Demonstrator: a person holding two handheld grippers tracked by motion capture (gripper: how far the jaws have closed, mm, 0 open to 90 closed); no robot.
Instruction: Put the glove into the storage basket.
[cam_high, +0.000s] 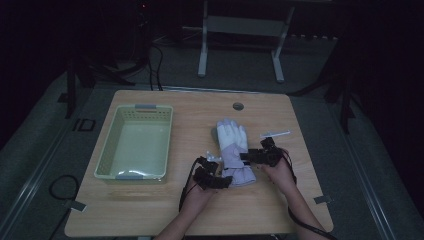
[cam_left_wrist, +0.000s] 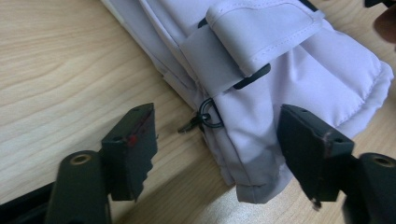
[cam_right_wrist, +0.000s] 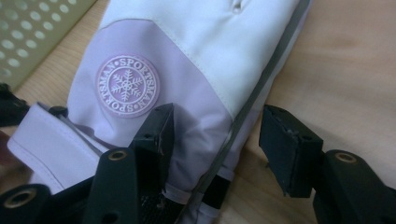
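A white and lilac winter glove (cam_high: 232, 145) lies flat on the wooden table (cam_high: 150, 210), fingers pointing away and cuff toward me. My left gripper (cam_high: 225, 180) is at the cuff's near left corner. In the left gripper view the left gripper (cam_left_wrist: 215, 116) straddles the glove (cam_left_wrist: 280, 70) edge with its small black ring (cam_left_wrist: 208, 114), and the pads stand apart from the fabric. My right gripper (cam_high: 246, 157) comes in from the right at the wrist. In its own view the right gripper (cam_right_wrist: 218, 115) is open over the glove (cam_right_wrist: 187, 56) edge below a snowflake badge (cam_right_wrist: 127, 85).
A pale green perforated basket (cam_high: 107, 150) stands to the left of the glove, and its wall (cam_right_wrist: 28, 32) shows in the right gripper view. A thin white strip (cam_high: 275, 134) lies right of the glove's fingers. A round cable hole (cam_high: 238, 106) sits near the table's far edge.
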